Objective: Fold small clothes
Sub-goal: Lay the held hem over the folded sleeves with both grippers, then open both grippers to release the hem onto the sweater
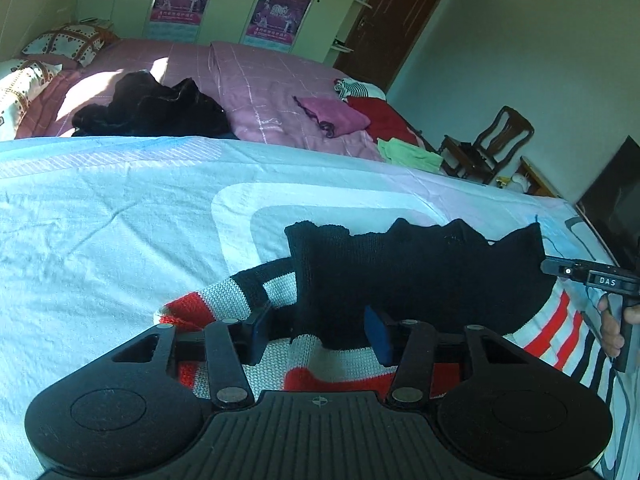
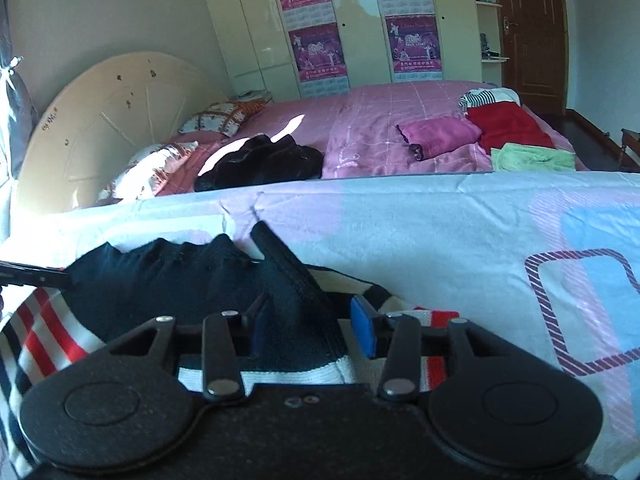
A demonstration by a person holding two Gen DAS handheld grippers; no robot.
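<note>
My left gripper (image 1: pixel 320 330) sits low over the striped knit sweater (image 1: pixel 416 276) w/ its blue pads (image 1: pixel 378 334) spread fairly wide; a black ribbed cuff hangs down between them, not pinched that I can see. Sweater lies on the pale blue/pink patterned sheet (image 1: pixel 120 240), black body bunched up in a ridge, red-white-black striped parts spilling out on both sides of it. At the sweater's right end in the left wrist view, my right gripper (image 1: pixel 592 276) shows as a black bar marked "DAS", its tip right at the black edge, my right hand (image 1: pixel 614 328) on the handle.

Right wrist view: right gripper (image 2: pixel 314 326) also wide, pads (image 2: pixel 364 330) either side of a raised black fold of the sweater (image 2: pixel 192 288); can't tell if they touch it. Left of the sweater there, the left gripper's tip pokes in.

Beyond the sweater: pink checked bed (image 2: pixel 380 120) w/ a black garment heap (image 2: pixel 264 164), a folded magenta piece (image 2: pixel 440 134), a red one (image 2: pixel 508 124), a light green one (image 2: pixel 532 158). Behind the bed, a cream wardrobe w/ purple posters (image 2: pixel 316 46).
</note>
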